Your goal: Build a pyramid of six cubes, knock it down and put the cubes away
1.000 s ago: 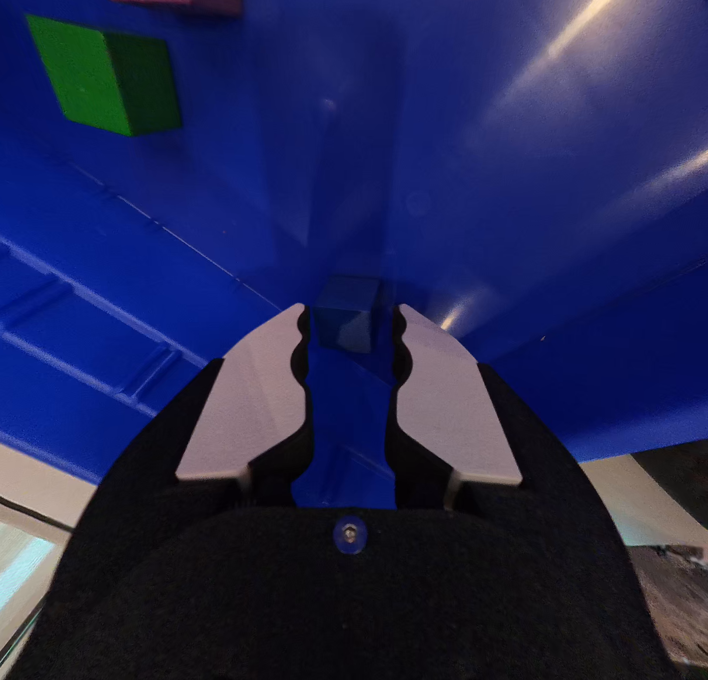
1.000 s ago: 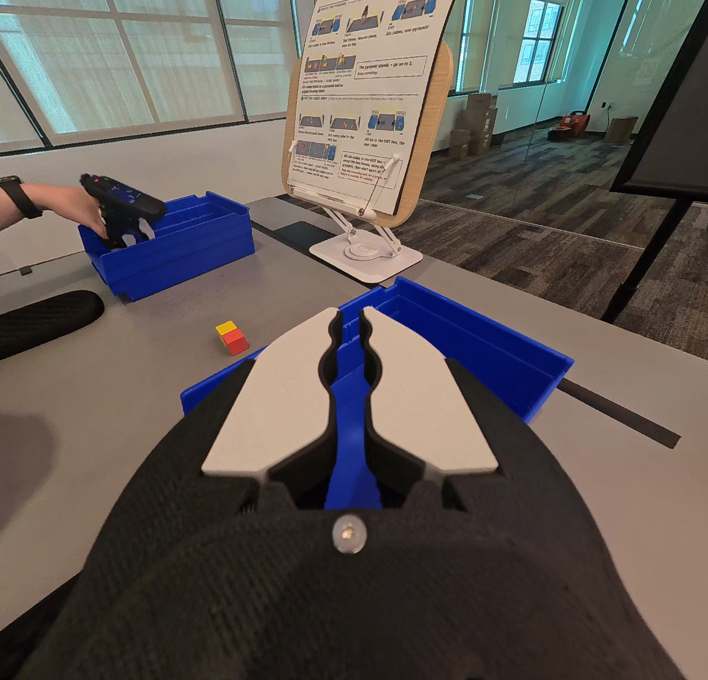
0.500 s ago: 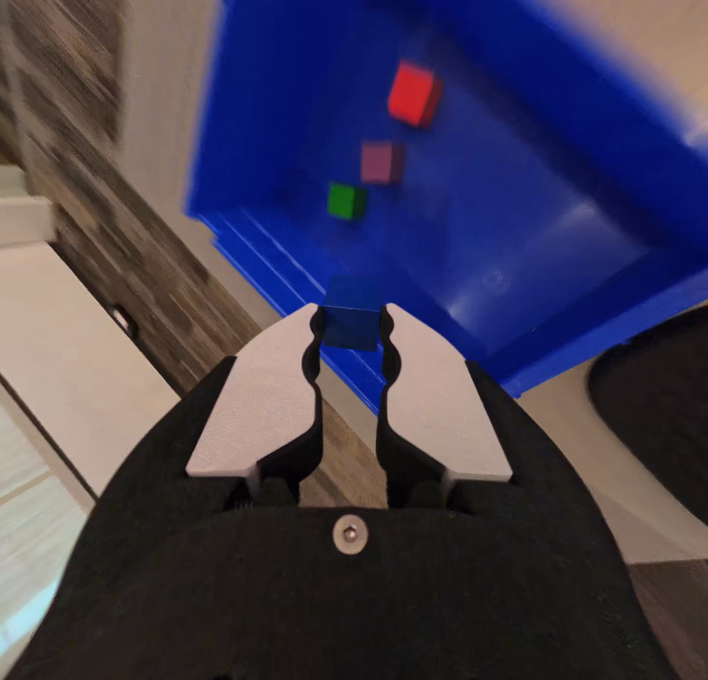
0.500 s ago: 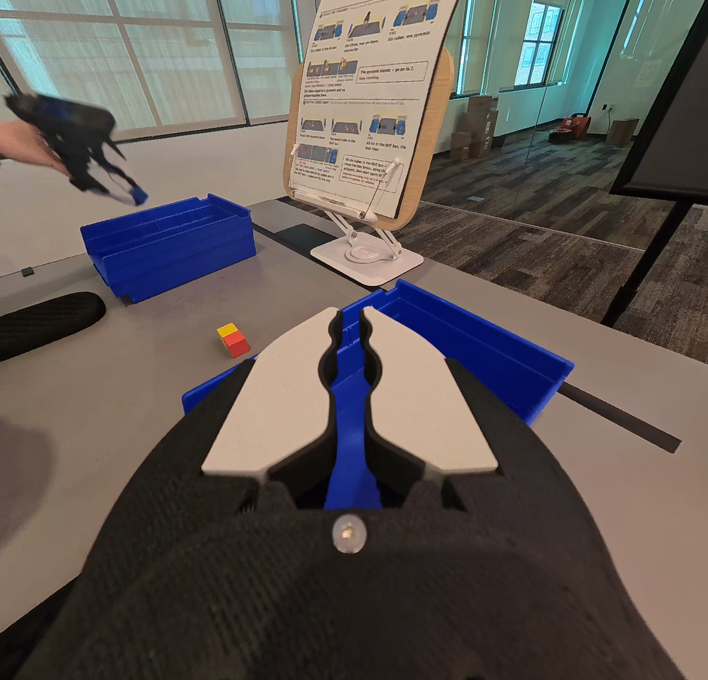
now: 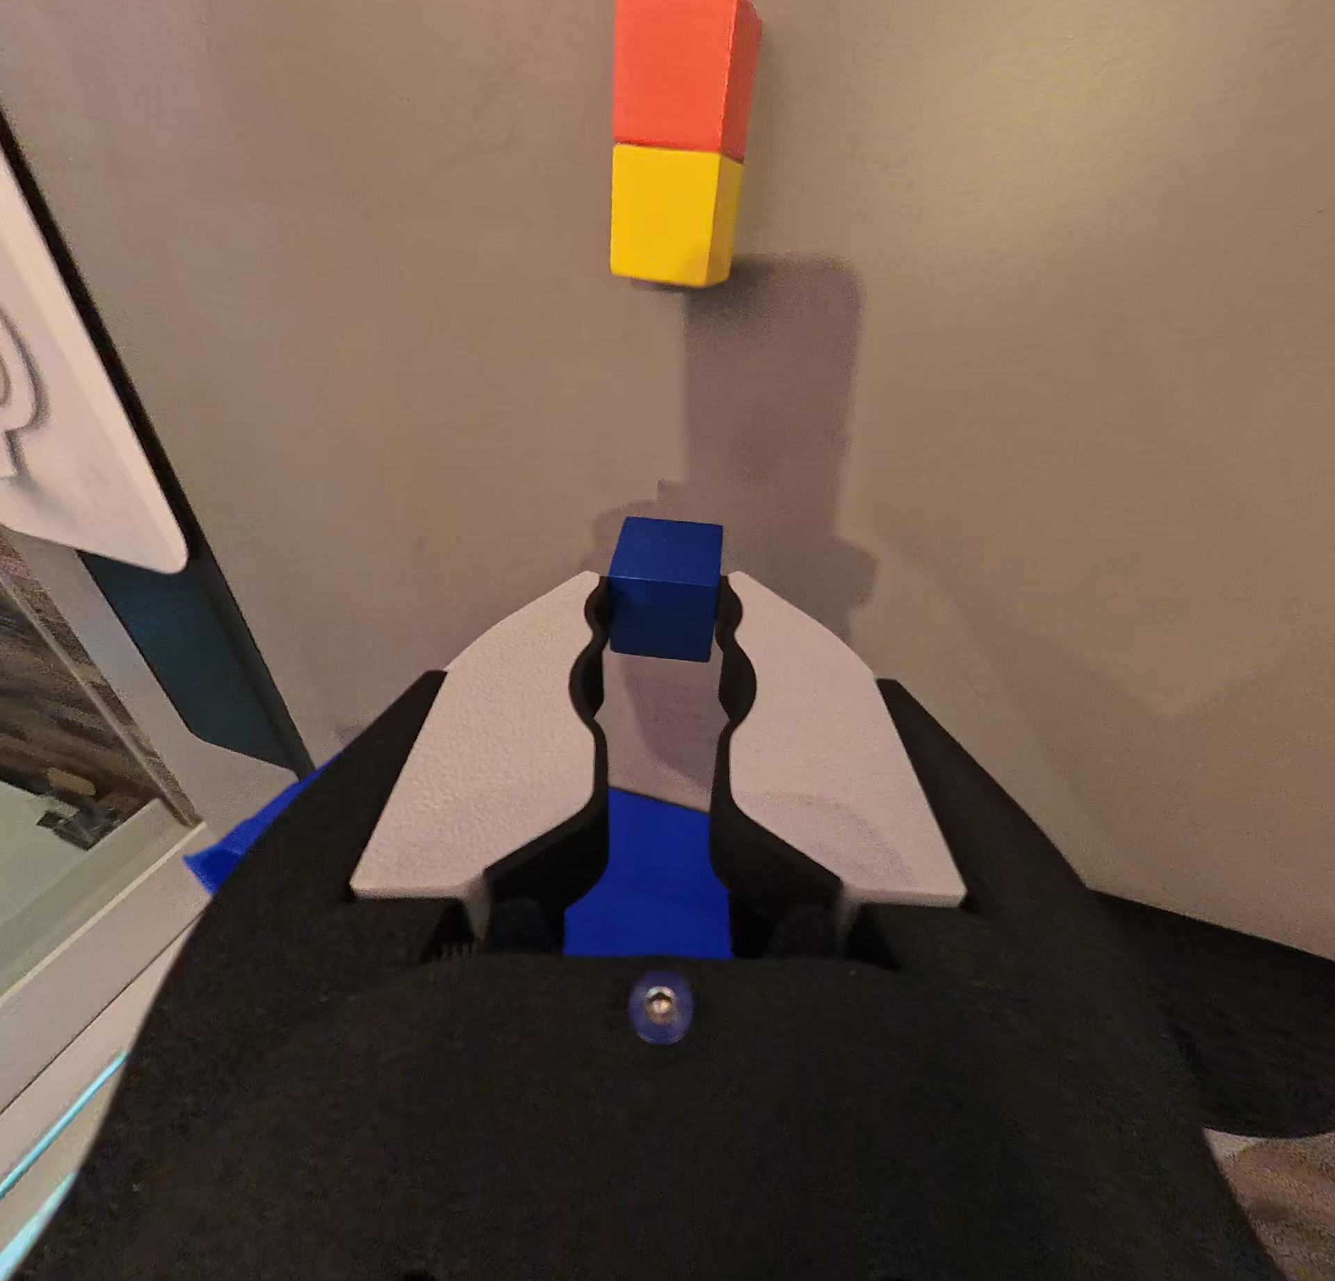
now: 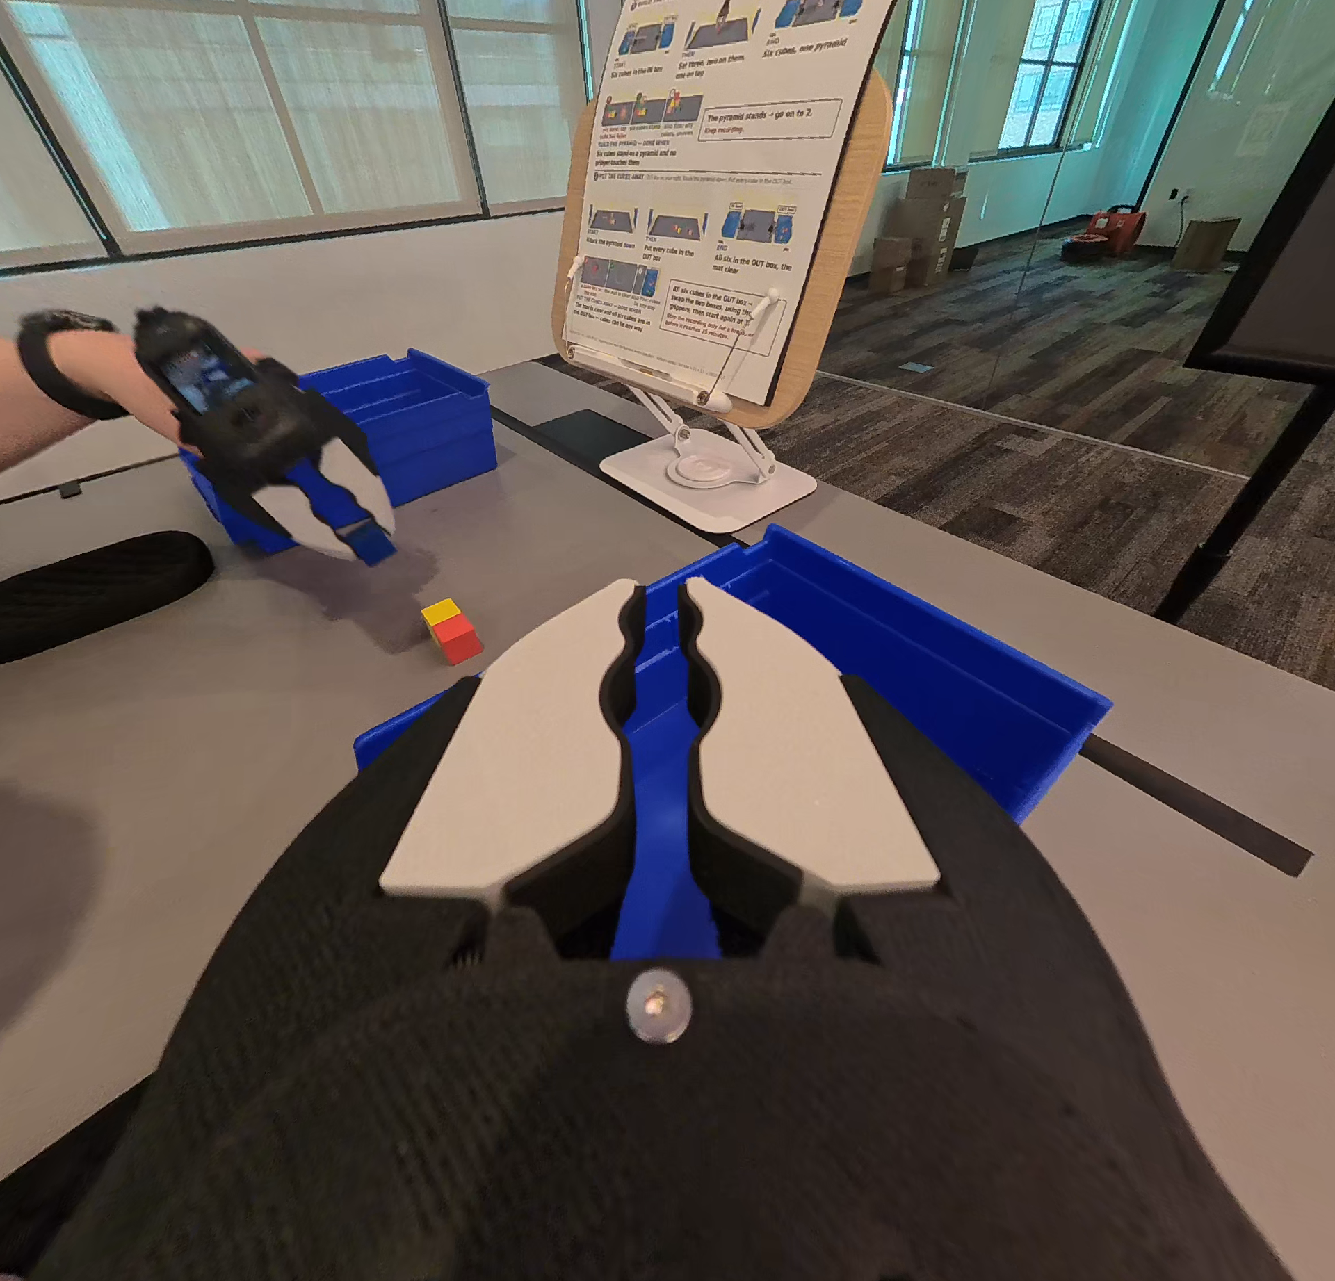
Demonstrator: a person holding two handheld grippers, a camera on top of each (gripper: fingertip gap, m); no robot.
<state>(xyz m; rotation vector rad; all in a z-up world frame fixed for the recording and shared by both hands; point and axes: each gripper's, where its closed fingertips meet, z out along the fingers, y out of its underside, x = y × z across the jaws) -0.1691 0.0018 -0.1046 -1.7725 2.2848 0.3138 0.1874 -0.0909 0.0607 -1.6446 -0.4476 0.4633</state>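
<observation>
The left gripper (image 5: 663, 582), pinching the blue cube (image 5: 664, 589), had left the far blue box (image 6: 404, 416) and neared the touching yellow cube (image 5: 668, 214) and red cube (image 5: 679, 62), while the right gripper (image 6: 659, 596) waited, narrow and empty.

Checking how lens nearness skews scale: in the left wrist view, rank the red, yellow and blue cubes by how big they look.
1. Red cube, looks largest, slightly.
2. Yellow cube, nearly the same; too close to rank firmly.
3. Blue cube, looks smallest, though it sits nearest, held in the left gripper jaws.
</observation>
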